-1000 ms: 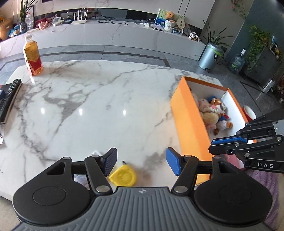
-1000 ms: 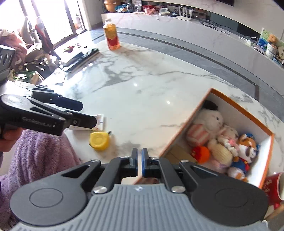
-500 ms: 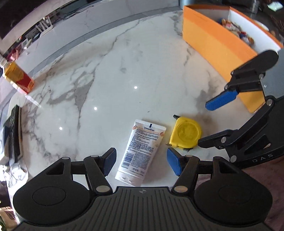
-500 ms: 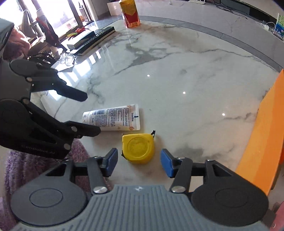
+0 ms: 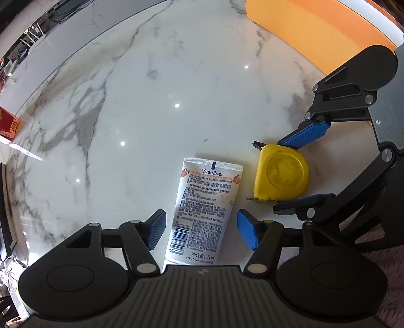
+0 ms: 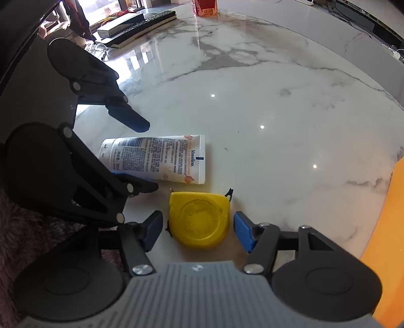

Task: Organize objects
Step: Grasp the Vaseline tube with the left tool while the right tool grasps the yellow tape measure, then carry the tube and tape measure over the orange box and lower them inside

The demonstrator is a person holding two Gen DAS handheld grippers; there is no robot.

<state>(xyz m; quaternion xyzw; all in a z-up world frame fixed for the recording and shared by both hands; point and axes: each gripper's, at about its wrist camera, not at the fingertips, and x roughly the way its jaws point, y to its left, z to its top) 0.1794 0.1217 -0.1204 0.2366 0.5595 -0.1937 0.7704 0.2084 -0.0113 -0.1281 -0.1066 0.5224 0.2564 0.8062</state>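
Observation:
A white Vaseline tube (image 5: 205, 207) lies flat on the marble table (image 5: 176, 88), its lower part between the open fingers of my left gripper (image 5: 200, 230). A yellow tape measure (image 5: 281, 174) lies just right of the tube. My right gripper (image 6: 197, 232) is open around the tape measure (image 6: 200, 219), a finger on each side, not closed on it. The tube also shows in the right wrist view (image 6: 156, 157). My left gripper (image 6: 145, 157) shows there at the left, my right gripper (image 5: 304, 167) in the left wrist view at the right.
An orange box (image 5: 315, 27) stands at the far right of the table; its wall also shows in the right wrist view (image 6: 383, 239). A drink bottle (image 6: 205, 6), a keyboard (image 6: 141, 24) and a red-labelled item (image 5: 8, 125) sit far off.
Both grippers have come down lower and closer to the table. The left now straddles the tube, the right straddles the tape measure. The right gripper, shut a second ago, has opened.

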